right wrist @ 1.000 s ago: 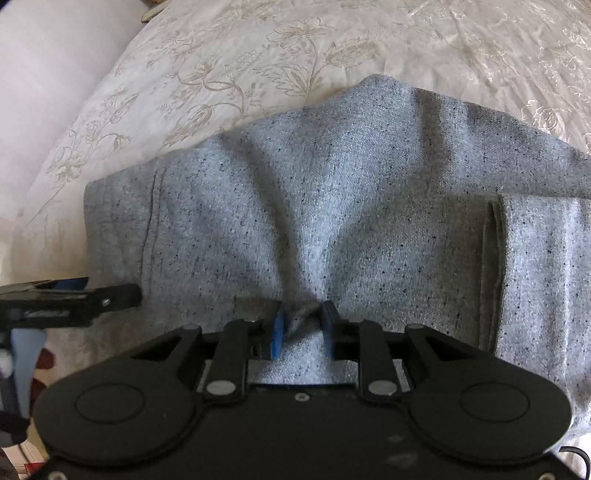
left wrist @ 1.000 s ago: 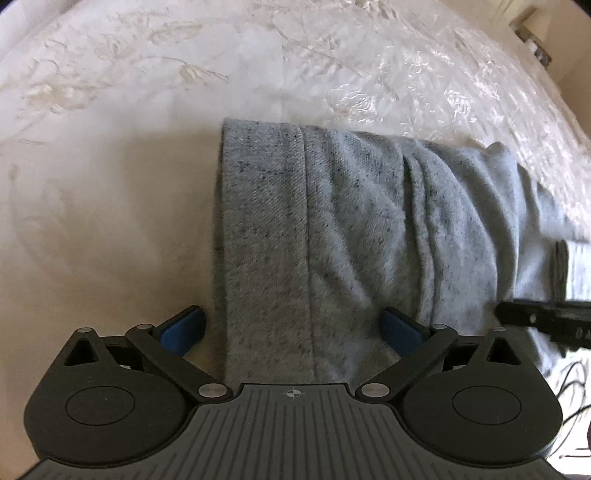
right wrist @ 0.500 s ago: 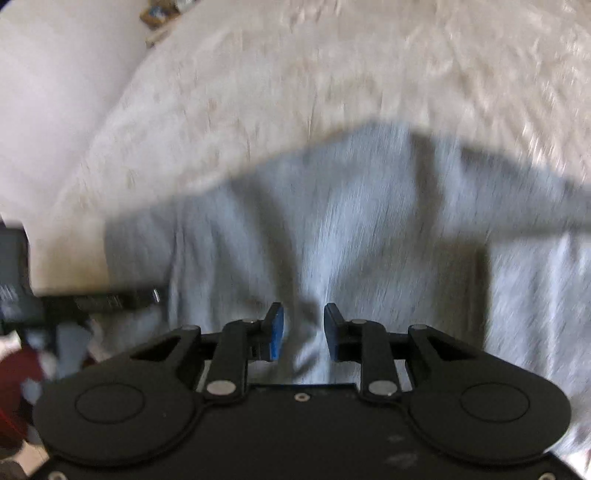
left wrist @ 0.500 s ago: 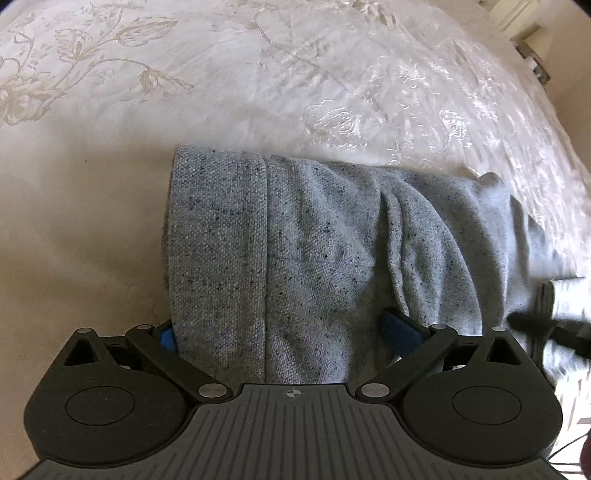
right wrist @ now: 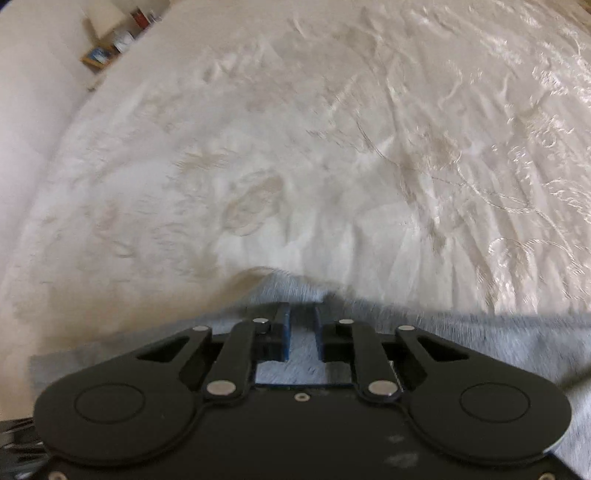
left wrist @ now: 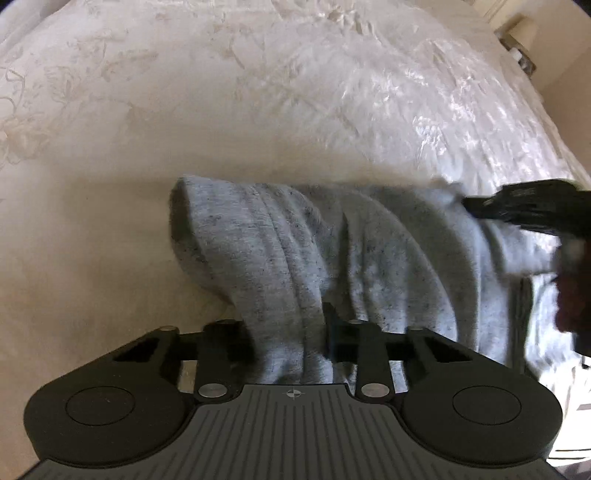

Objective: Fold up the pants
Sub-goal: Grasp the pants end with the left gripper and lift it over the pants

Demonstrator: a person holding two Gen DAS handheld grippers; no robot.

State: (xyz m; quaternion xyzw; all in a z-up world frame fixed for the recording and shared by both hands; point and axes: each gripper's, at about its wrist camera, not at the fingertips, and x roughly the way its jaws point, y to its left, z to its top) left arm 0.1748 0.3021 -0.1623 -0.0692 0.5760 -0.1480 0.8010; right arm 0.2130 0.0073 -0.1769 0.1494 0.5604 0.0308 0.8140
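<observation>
The grey speckled pants (left wrist: 332, 258) hang in folds from both grippers above the cream bedspread (left wrist: 258, 92). My left gripper (left wrist: 290, 332) is shut on a bunched edge of the pants, and the cloth drapes away from it to the right. The other gripper shows at the right of the left wrist view (left wrist: 524, 210), lifted, with the cloth under it. In the right wrist view my right gripper (right wrist: 302, 332) is shut on the pants (right wrist: 480, 343), which spread low across the frame to the right.
The embroidered bedspread (right wrist: 295, 166) fills both views. A lamp (left wrist: 521, 33) stands at the far right corner. A wooden shelf with small items (right wrist: 110, 48) is at the far left beside a pale wall.
My left gripper has closed on the pants' edge. Both grippers have lifted the cloth off the bed and moved forward, so more bedspread shows ahead.
</observation>
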